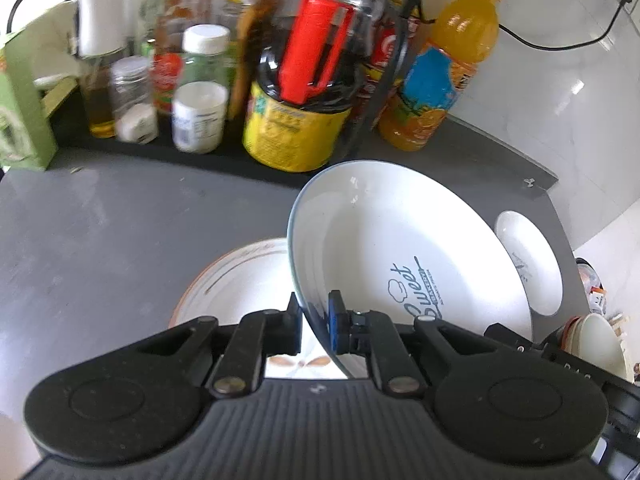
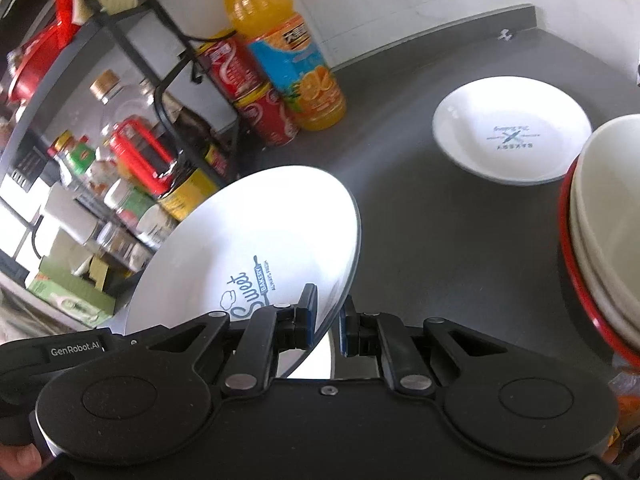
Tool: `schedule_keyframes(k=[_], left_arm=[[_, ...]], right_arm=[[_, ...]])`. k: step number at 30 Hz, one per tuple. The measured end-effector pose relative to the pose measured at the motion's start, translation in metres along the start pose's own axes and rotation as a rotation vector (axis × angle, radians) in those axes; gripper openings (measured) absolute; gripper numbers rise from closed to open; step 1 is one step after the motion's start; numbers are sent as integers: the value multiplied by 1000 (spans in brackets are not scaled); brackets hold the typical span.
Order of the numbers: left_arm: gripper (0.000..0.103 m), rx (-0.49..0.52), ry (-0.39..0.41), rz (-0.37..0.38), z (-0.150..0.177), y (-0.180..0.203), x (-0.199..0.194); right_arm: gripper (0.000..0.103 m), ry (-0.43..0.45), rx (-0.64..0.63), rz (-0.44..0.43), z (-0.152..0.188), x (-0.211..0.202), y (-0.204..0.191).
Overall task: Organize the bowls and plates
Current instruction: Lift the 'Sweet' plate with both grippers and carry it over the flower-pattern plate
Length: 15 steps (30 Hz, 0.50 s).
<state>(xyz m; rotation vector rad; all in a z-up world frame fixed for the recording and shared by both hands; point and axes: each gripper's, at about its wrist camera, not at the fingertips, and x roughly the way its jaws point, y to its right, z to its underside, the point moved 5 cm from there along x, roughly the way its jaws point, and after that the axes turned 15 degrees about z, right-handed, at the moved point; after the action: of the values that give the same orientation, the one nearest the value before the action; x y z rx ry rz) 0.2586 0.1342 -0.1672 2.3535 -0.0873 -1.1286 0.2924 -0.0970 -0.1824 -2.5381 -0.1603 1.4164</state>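
Observation:
Both grippers hold one white "Sweet Bakery" plate tilted above the dark counter; it also shows in the right wrist view. My left gripper is shut on its near rim. My right gripper is shut on its opposite rim. Under it lies an orange-rimmed plate. A second white bakery plate lies flat on the counter, also visible in the left wrist view. Stacked cream bowls sit in a red-rimmed dish at the right.
A rack of bottles and jars lines the back of the counter, with a large soy sauce jug, an orange juice bottle and cola cans. A green box stands at the left. White tiled wall behind.

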Motion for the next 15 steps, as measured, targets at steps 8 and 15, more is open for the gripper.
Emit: schedule_keyframes(k=[8,15], left_arm=[[11,-44,14,-37,19,-18,-24],[11,-78,1,-51,34,-31,-33]], right_arm=[[10,-19,-40,-14,20,-6,-9],[10,-29,-58,-1,34,-8,-14]])
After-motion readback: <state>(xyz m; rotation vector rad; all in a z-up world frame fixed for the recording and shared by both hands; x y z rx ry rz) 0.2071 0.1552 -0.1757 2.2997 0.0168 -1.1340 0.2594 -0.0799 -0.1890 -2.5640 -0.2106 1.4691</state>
